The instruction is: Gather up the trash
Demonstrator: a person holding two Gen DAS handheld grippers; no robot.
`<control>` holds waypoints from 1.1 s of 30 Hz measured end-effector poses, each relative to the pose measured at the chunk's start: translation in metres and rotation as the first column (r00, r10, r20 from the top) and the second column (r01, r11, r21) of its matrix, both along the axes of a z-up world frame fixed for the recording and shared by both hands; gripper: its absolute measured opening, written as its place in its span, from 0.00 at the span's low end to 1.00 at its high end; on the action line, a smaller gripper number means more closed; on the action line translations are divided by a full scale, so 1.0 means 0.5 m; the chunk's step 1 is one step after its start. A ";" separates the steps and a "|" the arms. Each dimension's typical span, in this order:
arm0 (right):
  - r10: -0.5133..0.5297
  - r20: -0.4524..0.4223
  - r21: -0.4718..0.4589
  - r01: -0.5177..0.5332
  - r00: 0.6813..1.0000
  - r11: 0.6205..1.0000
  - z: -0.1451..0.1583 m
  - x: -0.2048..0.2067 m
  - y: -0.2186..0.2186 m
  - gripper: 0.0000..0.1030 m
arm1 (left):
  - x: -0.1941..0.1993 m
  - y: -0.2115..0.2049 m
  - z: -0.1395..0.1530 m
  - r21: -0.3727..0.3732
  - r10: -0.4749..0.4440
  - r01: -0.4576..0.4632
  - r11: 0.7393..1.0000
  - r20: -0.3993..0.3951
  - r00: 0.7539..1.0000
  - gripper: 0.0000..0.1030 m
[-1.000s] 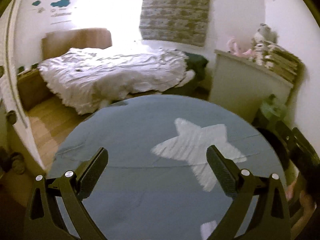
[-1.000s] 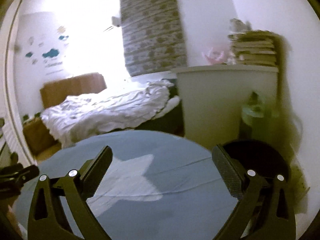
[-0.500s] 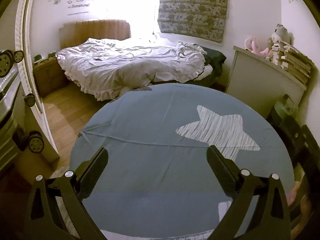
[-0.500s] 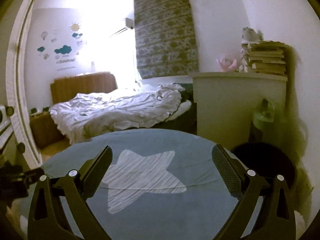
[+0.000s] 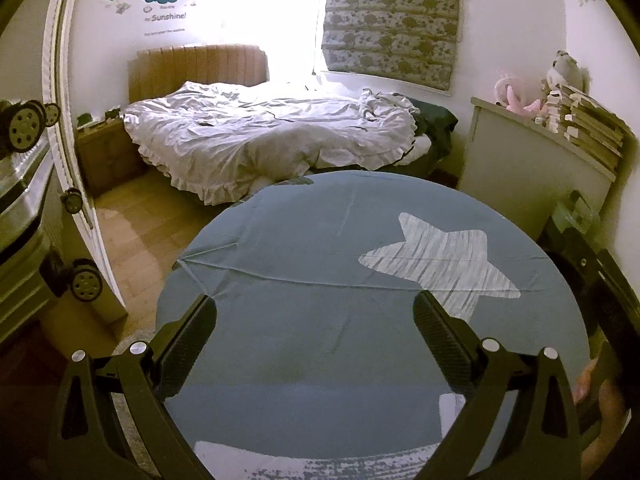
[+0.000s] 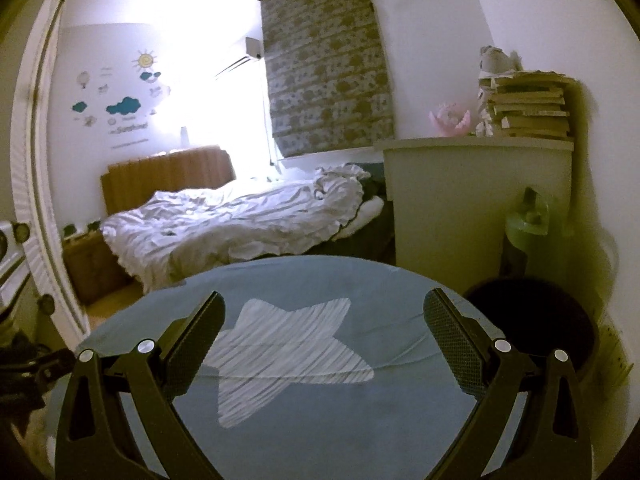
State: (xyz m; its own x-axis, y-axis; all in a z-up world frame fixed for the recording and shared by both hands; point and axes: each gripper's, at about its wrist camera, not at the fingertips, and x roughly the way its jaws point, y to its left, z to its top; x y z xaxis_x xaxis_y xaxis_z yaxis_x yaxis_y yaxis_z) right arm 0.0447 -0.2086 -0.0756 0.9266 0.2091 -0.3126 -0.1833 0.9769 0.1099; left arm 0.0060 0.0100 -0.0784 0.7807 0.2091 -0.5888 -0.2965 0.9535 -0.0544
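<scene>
both claws hang above a round blue rug [image 5: 320,340] with a pale star [image 5: 440,268] printed on it. the left gripper [image 5: 315,344] is spread wide with nothing between its fingers, and the right gripper [image 6: 324,338] is spread the same way, also empty. compared with a second ago, the left view has drawn back and tilted up: the unmade bed [image 5: 260,136] ahead now sits sharper and farther off, and a suitcase with wheels [image 5: 24,128] shows at the left edge. the right view has swung left, so the star lies between its fingers and the black bin [image 6: 532,316] sits just to the right of the right finger. no trash is visible on the rug ahead of either claw.
</scene>
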 end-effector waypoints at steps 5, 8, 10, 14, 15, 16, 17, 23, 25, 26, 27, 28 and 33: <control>0.000 -0.005 0.004 0.000 1.000 1.000 -0.003 0.001 -0.002 0.95 | -0.002 -0.011 0.004 0.018 -0.016 0.016 1.000 0.008 1.000 0.95; 0.000 -0.006 0.003 0.000 1.000 1.000 -0.004 0.002 -0.002 0.95 | -0.005 -0.013 0.007 0.021 -0.021 0.021 1.000 0.011 1.000 0.95; 0.000 -0.007 0.003 0.000 1.000 1.000 -0.004 0.001 -0.003 0.95 | -0.006 -0.014 0.009 0.020 -0.024 0.024 1.000 0.012 1.000 0.95; 0.000 -0.007 0.004 0.000 1.000 1.000 -0.004 0.002 -0.003 0.95 | -0.011 -0.018 0.013 0.027 -0.028 0.028 0.999 0.018 0.999 0.95; 0.000 -0.007 0.004 0.000 1.000 1.000 -0.003 0.002 -0.003 0.95 | -0.012 -0.019 0.014 0.029 -0.030 0.029 0.999 0.019 0.999 0.95; -0.001 -0.009 0.005 0.001 1.000 1.000 -0.004 0.002 -0.003 0.95 | -0.013 -0.020 0.015 0.028 -0.032 0.031 0.999 0.020 0.999 0.95; -0.003 -0.010 0.005 0.003 1.000 1.000 -0.005 0.001 -0.001 0.95 | -0.013 -0.021 0.017 0.028 -0.033 0.032 0.999 0.022 0.999 0.95; -0.004 -0.011 0.007 0.004 1.000 1.000 -0.008 0.000 -0.001 0.95 | -0.017 -0.032 0.022 0.035 -0.048 0.047 0.998 0.030 0.998 0.95; -0.004 -0.013 0.009 0.004 1.000 1.000 -0.008 -0.001 0.000 0.95 | -0.017 -0.035 0.022 0.039 -0.051 0.050 0.998 0.029 0.998 0.95; -0.004 -0.013 0.009 0.004 1.000 1.000 -0.008 -0.001 -0.001 0.95 | -0.020 -0.037 0.021 0.043 -0.052 0.050 0.998 0.029 0.998 0.95; -0.004 -0.013 0.009 0.004 1.000 1.000 -0.008 0.000 -0.001 0.95 | -0.019 -0.038 0.021 0.045 -0.052 0.051 0.998 0.028 0.998 0.95; -0.004 -0.013 0.009 0.004 1.000 1.000 -0.007 0.000 -0.001 0.95 | -0.019 -0.039 0.021 0.046 -0.054 0.052 0.998 0.027 0.998 0.95; -0.004 -0.013 0.009 0.004 1.000 1.000 -0.007 0.000 -0.001 0.95 | -0.019 -0.039 0.022 0.046 -0.057 0.055 0.997 0.027 0.998 0.95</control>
